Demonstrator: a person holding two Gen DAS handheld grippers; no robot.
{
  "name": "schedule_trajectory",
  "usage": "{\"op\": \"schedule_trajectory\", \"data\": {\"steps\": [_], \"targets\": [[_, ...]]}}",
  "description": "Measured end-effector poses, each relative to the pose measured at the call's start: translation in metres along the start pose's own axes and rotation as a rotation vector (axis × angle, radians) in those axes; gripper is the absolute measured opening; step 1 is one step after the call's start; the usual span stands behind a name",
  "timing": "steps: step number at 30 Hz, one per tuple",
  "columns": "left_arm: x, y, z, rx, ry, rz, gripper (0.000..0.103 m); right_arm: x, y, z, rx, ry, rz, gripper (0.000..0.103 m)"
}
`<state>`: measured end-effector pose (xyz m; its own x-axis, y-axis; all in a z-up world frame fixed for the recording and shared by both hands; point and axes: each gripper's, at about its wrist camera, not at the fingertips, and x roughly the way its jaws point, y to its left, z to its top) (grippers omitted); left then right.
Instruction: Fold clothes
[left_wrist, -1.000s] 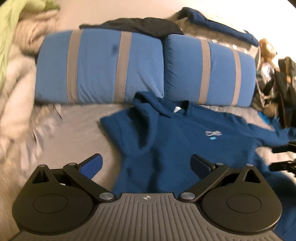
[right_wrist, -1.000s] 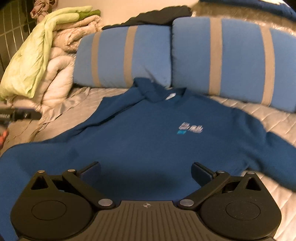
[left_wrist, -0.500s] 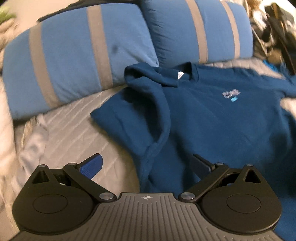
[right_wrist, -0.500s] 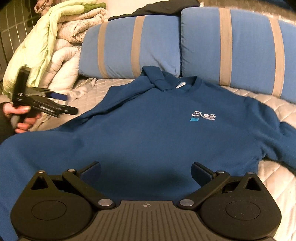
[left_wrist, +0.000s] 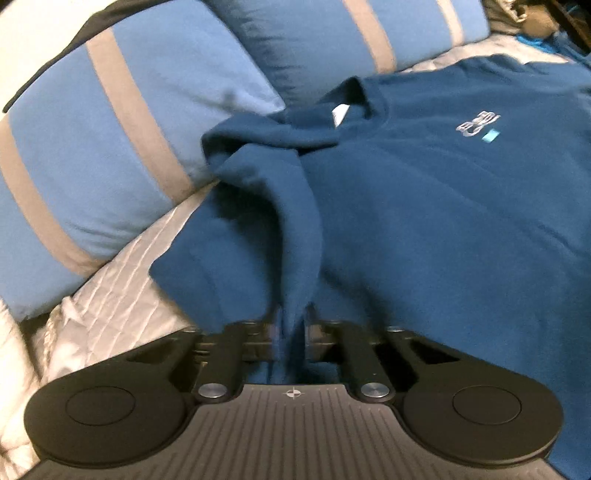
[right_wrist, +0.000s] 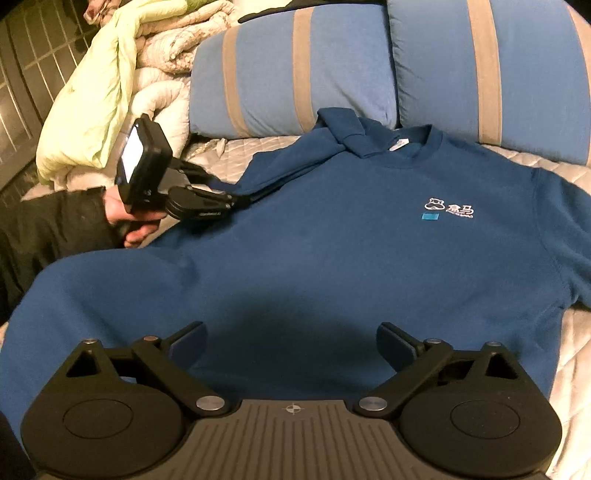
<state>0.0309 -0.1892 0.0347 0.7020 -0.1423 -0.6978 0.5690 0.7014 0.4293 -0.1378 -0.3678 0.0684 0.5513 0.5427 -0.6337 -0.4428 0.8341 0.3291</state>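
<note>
— Now that the left gripper (left_wrist: 291, 328) has closed, what is it holding?

— A ridge of the blue sweatshirt (left_wrist: 424, 221). Half a second ago its jaws stood wide apart above the cloth; now they are pinched together at lower centre of the left wrist view, with a fold of the sleeve (left_wrist: 295, 236) rising between them and running up toward the collar (left_wrist: 354, 110). Seen from the right wrist, the left gripper (right_wrist: 236, 201) bites the sleeve at middle left of the frame.

— So the fold has begun?

— I judge the grasp is made and the sleeve is ready to be carried across the chest; nothing is folded yet.

— And the right gripper (right_wrist: 291, 347)?

— Released, jaws spread, hovering over the lower body of the sweatshirt at bottom centre, holding nothing. The hem looks to lie just beneath it.

— Where does the garment lie overall?

— Face up on the bed (right_wrist: 561, 376), logo (right_wrist: 448, 210) at centre right, collar toward the striped pillows (right_wrist: 295, 66) along the top.
</note>
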Motion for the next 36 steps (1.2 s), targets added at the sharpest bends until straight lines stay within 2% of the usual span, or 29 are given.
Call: {"op": "schedule_trajectory", "data": {"steps": [5,10,11,12,16,19,21,22,23,24,27,31,36], "targets": [[-0.035,0.018,0.001,-0.017,-0.109,0.051,0.008,-0.004,-0.007,-0.001,0.031,-0.019,0.029,0.098],[-0.067,0.052,-0.013,-0.098,-0.15,0.116,0.007,-0.006,-0.007,-0.002,0.034,-0.024,0.034,0.098],[-0.07,0.057,-0.019,-0.116,-0.142,0.135,0.006,-0.006,-0.007,-0.002,0.033,-0.025,0.035,0.098],[-0.073,0.062,-0.026,-0.133,-0.133,0.153,0.001,-0.006,-0.007,-0.002,0.032,-0.026,0.037,0.098],[-0.077,0.082,-0.054,-0.215,-0.076,0.212,0.001,-0.005,-0.009,-0.001,0.037,-0.026,0.052,0.098],[-0.074,0.091,-0.075,-0.276,-0.003,0.237,0.004,-0.006,-0.008,-0.001,0.031,-0.024,0.05,0.098],[-0.075,0.091,-0.081,-0.288,0.0,0.21,0.004,-0.005,-0.008,-0.001,0.029,-0.025,0.049,0.098],[-0.076,0.091,-0.081,-0.292,-0.003,0.187,0.007,-0.005,-0.008,-0.001,0.029,-0.025,0.05,0.098],[-0.078,0.091,-0.082,-0.295,-0.005,0.163,0.018,-0.004,-0.008,-0.001,0.032,-0.025,0.05,0.098],[-0.079,0.091,-0.082,-0.299,-0.008,0.14,0.035,-0.004,-0.009,-0.001,0.034,-0.025,0.051,0.098],[-0.081,0.079,-0.069,-0.269,-0.068,0.098,0.062,-0.004,-0.009,-0.001,0.036,-0.024,0.052,0.098],[-0.076,0.062,-0.041,-0.219,-0.126,0.029,0.065,-0.005,-0.007,-0.002,0.031,-0.025,0.04,0.098],[-0.059,0.043,0.003,-0.101,-0.174,-0.005,0.065,-0.005,-0.008,-0.002,0.037,-0.025,0.038,0.098]]}}
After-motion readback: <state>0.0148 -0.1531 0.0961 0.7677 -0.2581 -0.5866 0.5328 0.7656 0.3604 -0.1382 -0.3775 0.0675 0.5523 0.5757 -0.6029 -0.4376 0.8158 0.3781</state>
